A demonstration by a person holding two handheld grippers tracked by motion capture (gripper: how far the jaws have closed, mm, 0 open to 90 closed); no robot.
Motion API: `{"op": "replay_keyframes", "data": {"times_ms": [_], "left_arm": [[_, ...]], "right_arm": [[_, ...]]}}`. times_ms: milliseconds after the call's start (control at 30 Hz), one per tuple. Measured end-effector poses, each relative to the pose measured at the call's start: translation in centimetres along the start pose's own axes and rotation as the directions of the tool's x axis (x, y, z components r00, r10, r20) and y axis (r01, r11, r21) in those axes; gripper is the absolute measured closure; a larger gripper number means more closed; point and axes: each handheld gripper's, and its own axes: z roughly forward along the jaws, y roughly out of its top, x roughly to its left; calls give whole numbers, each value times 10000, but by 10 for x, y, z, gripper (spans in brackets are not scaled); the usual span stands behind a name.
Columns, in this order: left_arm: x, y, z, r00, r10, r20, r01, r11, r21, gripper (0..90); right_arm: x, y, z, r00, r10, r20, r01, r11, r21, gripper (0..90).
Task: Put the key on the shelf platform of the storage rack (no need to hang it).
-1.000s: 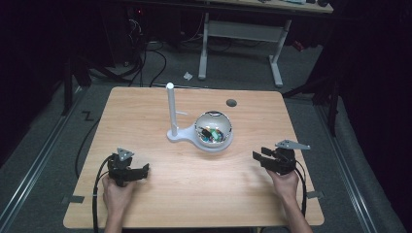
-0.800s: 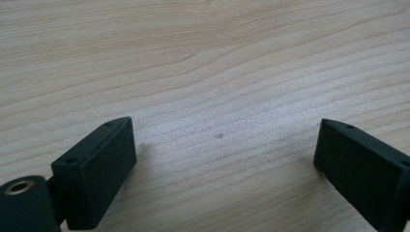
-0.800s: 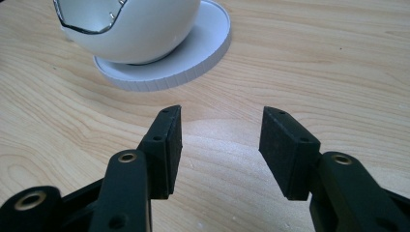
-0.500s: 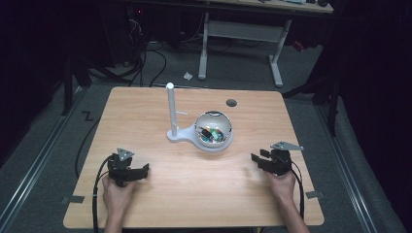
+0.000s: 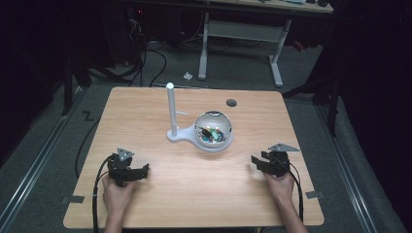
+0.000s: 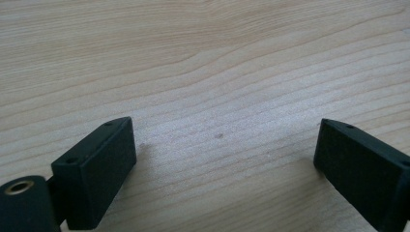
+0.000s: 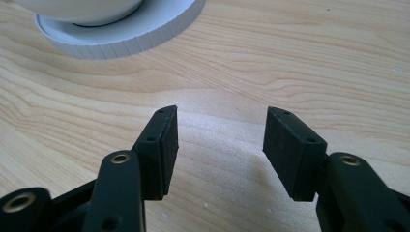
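Standing upright, white post [image 5: 171,110] beside bowl [image 5: 214,131]; R gripper [image 5: 265,163] jaws opening, empty.

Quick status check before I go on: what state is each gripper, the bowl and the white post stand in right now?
left gripper: open, nothing between the jaws, low over bare wood.
right gripper: jaws have just been opening, nothing between them, aimed at the stand's round base.
bowl: upright on the white stand, holding small mixed items, untouched.
white stand: post upright, base flat on the table.
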Motion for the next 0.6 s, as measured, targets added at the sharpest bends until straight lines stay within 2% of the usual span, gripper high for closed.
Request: {"op": "replay_keyframes", "data": {"times_ms": [600], "left_arm": [[0, 0, 0, 10000, 24, 8, -24, 10000, -3, 81]], "right_arm": [[3, -6, 9, 9988, -333, 370, 319, 9988, 362, 441]]}}
